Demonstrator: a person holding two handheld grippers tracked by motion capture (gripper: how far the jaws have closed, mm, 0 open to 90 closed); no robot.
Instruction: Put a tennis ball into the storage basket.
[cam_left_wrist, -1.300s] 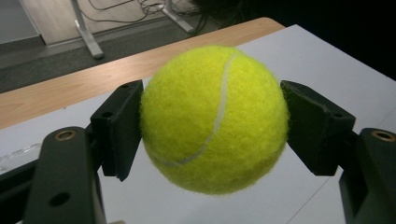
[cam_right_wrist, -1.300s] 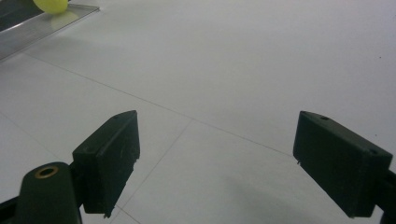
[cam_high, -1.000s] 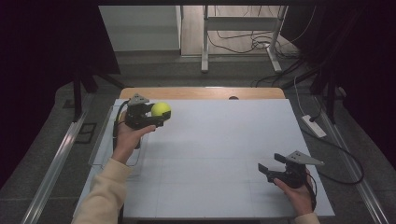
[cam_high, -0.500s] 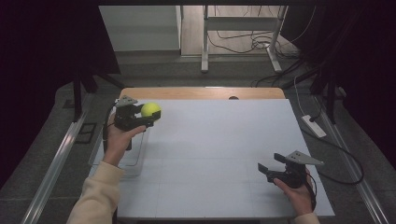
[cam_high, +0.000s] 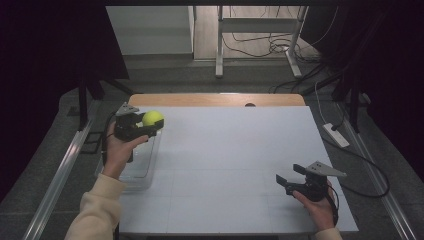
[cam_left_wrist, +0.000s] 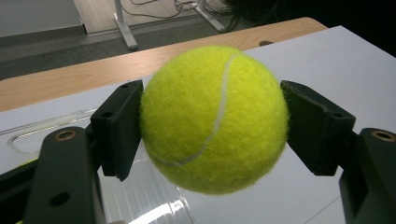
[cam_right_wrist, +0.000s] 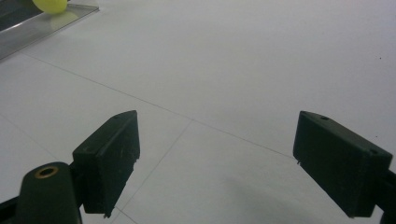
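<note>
Clearly light and springy, by the look of it: fuzzy yellow-green felt tennis ball (cam_left_wrist: 214, 119) with a pale curved seam, round, soft-napped, unlikely to bruise or break. Clamped between the two black fingers (cam_left_wrist: 117, 128) of the left gripper (cam_high: 145, 126), held in the air at the far left of the white tabletop (cam_high: 240, 165), above the far end of a clear plastic rectangular tray (cam_high: 137, 172) at the left edge. Held across the widest part, one flat pad on each side, which seems the right place to grip: any higher or lower and a round body would probably squirt out. Felt nap likely gives good friction against the matte pads; no sign of the ball being squashed. Needs only modest squeeze, in all likelihood, and will bounce and roll if let go from height, so best lowered close to the tray floor before release. Tray walls thin, glossy and see-through, catching glare; probably light and easily nudged.

Further right, smooth matte tabletop scored by faint thin lines, with a bare wooden strip (cam_high: 215, 99) along the far edge. At the near right, right gripper (cam_high: 285, 181) held low over the surface, its black block-shaped fingers (cam_right_wrist: 109, 156) wide apart and holding nothing.
</note>
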